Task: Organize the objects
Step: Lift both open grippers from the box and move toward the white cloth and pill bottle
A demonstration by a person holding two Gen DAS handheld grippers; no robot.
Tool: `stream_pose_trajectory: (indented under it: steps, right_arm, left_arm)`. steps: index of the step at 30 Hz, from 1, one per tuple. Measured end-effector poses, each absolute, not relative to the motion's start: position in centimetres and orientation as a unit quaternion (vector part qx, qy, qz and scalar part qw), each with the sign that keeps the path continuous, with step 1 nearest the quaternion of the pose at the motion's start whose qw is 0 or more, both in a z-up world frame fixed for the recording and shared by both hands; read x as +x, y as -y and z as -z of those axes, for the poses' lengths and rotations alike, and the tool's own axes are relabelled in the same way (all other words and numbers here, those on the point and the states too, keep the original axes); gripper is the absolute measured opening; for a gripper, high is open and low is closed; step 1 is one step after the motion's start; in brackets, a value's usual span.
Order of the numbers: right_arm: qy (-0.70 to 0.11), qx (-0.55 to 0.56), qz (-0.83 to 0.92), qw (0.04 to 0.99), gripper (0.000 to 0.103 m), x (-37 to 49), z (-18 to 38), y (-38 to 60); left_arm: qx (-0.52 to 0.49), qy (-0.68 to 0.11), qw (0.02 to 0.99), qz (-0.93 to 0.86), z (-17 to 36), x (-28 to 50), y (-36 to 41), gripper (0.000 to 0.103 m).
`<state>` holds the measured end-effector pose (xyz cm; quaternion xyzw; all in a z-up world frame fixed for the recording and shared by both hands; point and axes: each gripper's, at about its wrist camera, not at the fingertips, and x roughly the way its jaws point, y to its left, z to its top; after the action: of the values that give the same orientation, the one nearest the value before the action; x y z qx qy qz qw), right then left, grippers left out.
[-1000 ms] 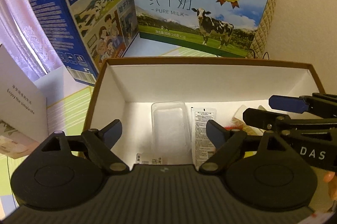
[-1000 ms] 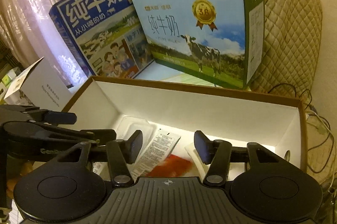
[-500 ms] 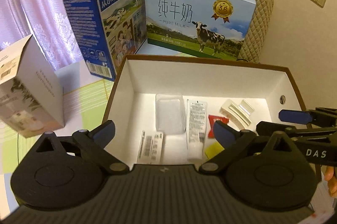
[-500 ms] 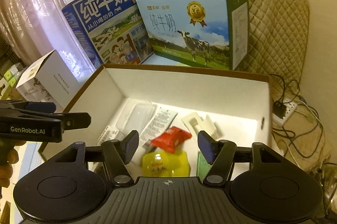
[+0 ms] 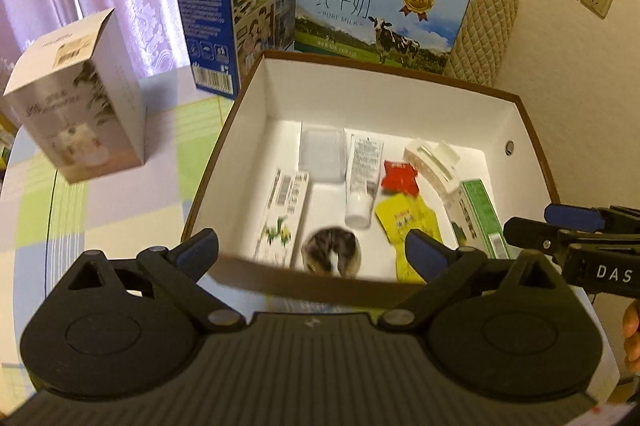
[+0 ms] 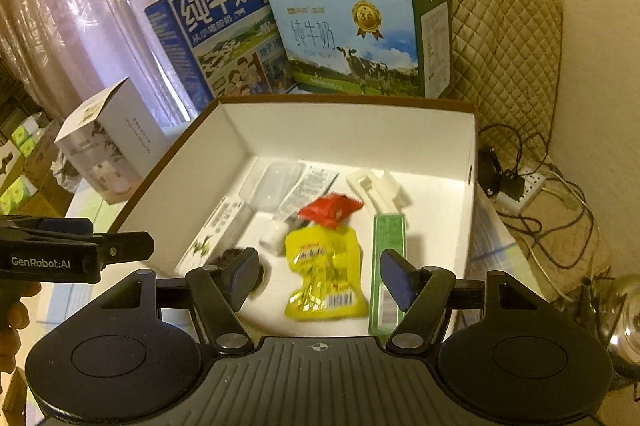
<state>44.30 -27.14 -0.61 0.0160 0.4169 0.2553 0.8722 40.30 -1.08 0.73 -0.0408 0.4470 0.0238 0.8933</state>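
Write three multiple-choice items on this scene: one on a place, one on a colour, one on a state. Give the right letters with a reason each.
1. Where does the red packet lie?
A. inside the open box
B. on the tablecloth
C. on top of the milk carton

2. What colour is the pouch below the red packet?
A. blue
B. yellow
C. white

3. How does the right claw stand?
A. shut on the pouch
B. shut on the tube
C. open, holding nothing

Answers: 1 A, it rests on the box floor beside the white tube. 2 B, its front is plainly yellow. 3 C, its fingers stand wide apart above the pouch.
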Motion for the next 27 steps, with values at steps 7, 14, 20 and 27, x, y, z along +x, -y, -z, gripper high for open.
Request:
stream_pose_trajectory:
  steps: [7, 14, 20, 27]
  right_arm:
    - [-0.424, 0.01, -0.258, 0.868, 0.065, 40.7, 0.2, 27.3]
    - [-0.427, 0.01, -0.264, 0.865, 0.065, 37.4, -0.1, 27.3]
    - [-0.434, 0.005, -0.269, 0.86, 0.065, 34.7, 0.1, 27.2]
    - [-0.443, 0.001, -0.273, 0.854, 0.065, 32.0, 0.6, 27.2]
  left_arm:
    - [-0.049, -0.447, 0.893, -0.027, -1.3, 36.3, 1.0, 0.098]
    - [-0.057, -0.447, 0.892, -0.03, -1.6, 32.4, 0.5, 0.098]
    - [-0.062, -0.45, 0.89, -0.033, -1.5, 29.5, 0.1, 0.098]
    - [-0.067, -0.457, 0.886, -0.035, -1.0, 26.2, -0.3, 0.098]
